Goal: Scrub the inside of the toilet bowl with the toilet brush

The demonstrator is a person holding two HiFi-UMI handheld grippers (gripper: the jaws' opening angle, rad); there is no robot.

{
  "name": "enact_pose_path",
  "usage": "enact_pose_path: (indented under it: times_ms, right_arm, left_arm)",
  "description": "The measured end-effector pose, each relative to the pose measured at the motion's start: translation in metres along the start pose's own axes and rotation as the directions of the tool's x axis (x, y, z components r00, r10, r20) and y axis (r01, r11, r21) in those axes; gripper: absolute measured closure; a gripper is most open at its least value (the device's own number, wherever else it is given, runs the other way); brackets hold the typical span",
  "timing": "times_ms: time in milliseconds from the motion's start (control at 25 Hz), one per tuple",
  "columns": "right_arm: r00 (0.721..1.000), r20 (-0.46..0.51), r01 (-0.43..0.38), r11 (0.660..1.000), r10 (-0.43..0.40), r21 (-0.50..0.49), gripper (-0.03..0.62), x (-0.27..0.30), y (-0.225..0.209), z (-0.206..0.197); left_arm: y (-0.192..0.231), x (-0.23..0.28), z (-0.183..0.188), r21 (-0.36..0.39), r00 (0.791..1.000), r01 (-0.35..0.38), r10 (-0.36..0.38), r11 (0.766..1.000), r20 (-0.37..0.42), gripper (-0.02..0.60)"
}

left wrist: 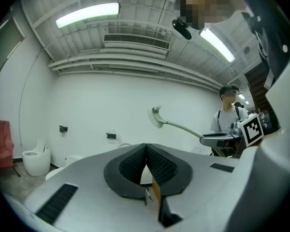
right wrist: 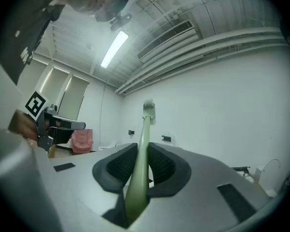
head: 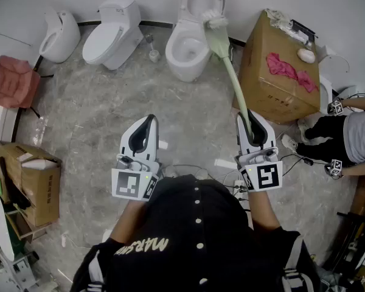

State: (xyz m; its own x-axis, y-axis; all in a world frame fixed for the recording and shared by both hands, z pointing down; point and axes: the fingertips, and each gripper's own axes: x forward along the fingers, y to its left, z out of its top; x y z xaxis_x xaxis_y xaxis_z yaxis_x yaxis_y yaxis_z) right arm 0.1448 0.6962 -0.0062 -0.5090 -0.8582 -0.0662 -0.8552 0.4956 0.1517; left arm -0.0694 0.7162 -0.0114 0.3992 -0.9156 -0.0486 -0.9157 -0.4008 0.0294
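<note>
The white toilet (head: 185, 50) stands open at the back wall, lid up. My right gripper (head: 250, 121) is shut on the lower end of the pale green toilet brush handle (head: 231, 72). The white bristle head (head: 216, 22) hangs over the bowl's right rim, above the bowl. In the right gripper view the handle (right wrist: 141, 163) runs up between the pads to the brush head (right wrist: 149, 111). My left gripper (head: 147, 126) is held level beside it, shut and empty; its pads (left wrist: 157, 163) meet. The brush head (left wrist: 155, 117) shows in the left gripper view too.
A second toilet (head: 112, 38) and a small white fixture (head: 59, 35) stand to the left. A brush holder (head: 153, 55) sits between the toilets. A cardboard box (head: 274, 87) with pink cloth (head: 289, 70) is on the right, a seated person (head: 353, 135) beyond it.
</note>
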Motion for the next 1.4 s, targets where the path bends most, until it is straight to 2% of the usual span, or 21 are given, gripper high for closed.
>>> enact_pose_path:
  times_ms: [640,800,1120,1400]
  right_arm:
    - [1.0,0.015,-0.007,1.0,0.007,0.013,0.505,-0.012,-0.01,0.0]
    - [0.999,0.036,-0.002,0.999,0.001,0.036,0.505,-0.025,-0.024,-0.002]
    - [0.999,0.004,0.046,0.996,-0.047,0.071,0.505,-0.054,-0.065,-0.019]
    - [0.998,0.009,0.068,0.993,-0.069,0.094,0.505,-0.055,-0.079,-0.024]
  left_arm:
    - [-0.018,0.0,0.002,0.001,1.0,0.004,-0.004,1.0,-0.003,0.557]
    - [-0.033,0.0,0.001,0.008,1.0,-0.007,0.007,1.0,-0.011,0.557]
    - [-0.058,-0.003,-0.005,-0.007,0.998,-0.058,0.058,0.998,-0.029,0.557]
    - [-0.057,0.004,-0.009,0.0,0.997,-0.06,0.06,0.998,-0.04,0.557]
